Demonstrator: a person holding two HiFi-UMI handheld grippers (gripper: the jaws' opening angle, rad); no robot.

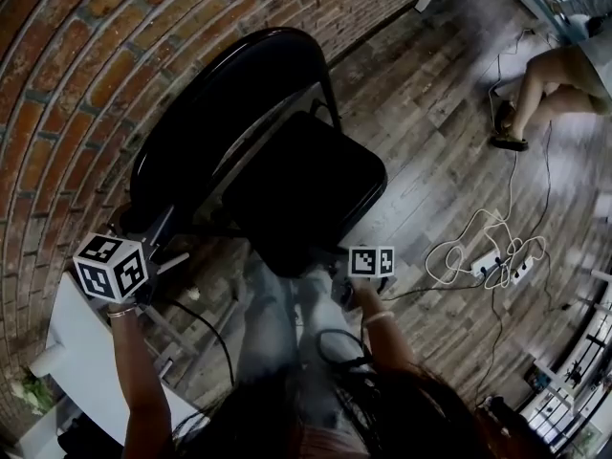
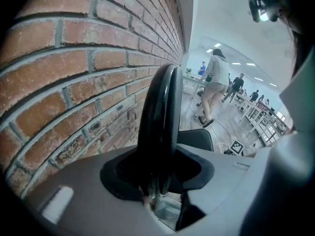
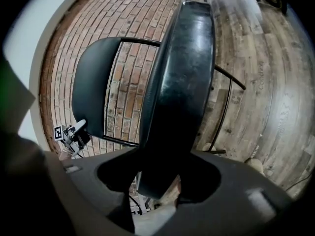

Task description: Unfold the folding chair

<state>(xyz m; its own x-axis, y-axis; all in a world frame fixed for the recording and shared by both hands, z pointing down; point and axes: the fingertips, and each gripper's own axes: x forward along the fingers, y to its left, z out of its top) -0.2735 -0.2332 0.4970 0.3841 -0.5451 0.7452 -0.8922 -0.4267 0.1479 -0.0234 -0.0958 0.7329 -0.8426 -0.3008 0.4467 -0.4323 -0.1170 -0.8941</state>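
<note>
The black folding chair stands against the brick wall, its curved backrest (image 1: 225, 94) toward the wall and its padded seat (image 1: 306, 185) tilted out toward me. My left gripper (image 1: 156, 234) is shut on the backrest's lower edge; in the left gripper view that edge (image 2: 158, 122) runs upright between the jaws of the left gripper (image 2: 158, 183). My right gripper (image 1: 335, 261) is shut on the seat's near edge. In the right gripper view the seat (image 3: 182, 82) fills the gap of the right gripper (image 3: 156, 181), with the backrest (image 3: 93, 90) and thin frame tubes behind it.
The brick wall (image 1: 76, 65) lies close behind the chair. White power strips and looped cables (image 1: 497, 261) lie on the wooden floor at the right. A seated person's legs (image 1: 545, 84) show at the upper right. A white ledge (image 1: 67, 338) is at lower left.
</note>
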